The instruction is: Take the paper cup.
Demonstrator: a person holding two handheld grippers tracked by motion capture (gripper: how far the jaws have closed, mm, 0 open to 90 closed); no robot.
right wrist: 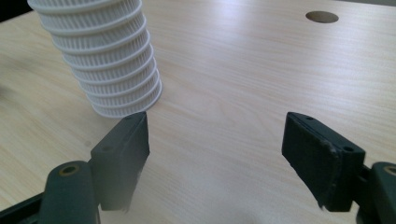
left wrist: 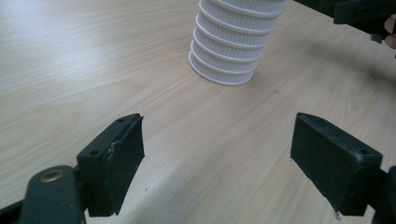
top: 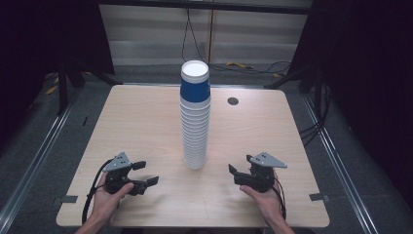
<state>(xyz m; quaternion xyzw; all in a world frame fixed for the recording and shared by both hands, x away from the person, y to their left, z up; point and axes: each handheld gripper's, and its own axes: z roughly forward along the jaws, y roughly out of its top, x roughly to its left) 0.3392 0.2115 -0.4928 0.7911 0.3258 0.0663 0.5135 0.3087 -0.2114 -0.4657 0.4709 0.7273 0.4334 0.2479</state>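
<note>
A tall stack of upside-down paper cups (top: 195,122) stands in the middle of the wooden table (top: 136,122); the top cup is blue with a white base, and the lower ones show white ribbed rims. My left gripper (top: 147,172) rests near the front left, pointing toward the stack, open with nothing between its jaws. My right gripper (top: 239,164) sits at the front right, also open and holding nothing. In the left gripper view the stack's foot (left wrist: 229,51) is ahead of my left gripper (left wrist: 217,158). In the right gripper view the stack (right wrist: 107,60) stands ahead left of my right gripper (right wrist: 217,154).
A round cable hole (top: 233,101) is in the table behind and right of the stack, also seen as the hole (right wrist: 322,17). Bare wood lies between each gripper and the stack. The other gripper (left wrist: 364,14) edges into the left gripper view. Cables run on the floor behind the table.
</note>
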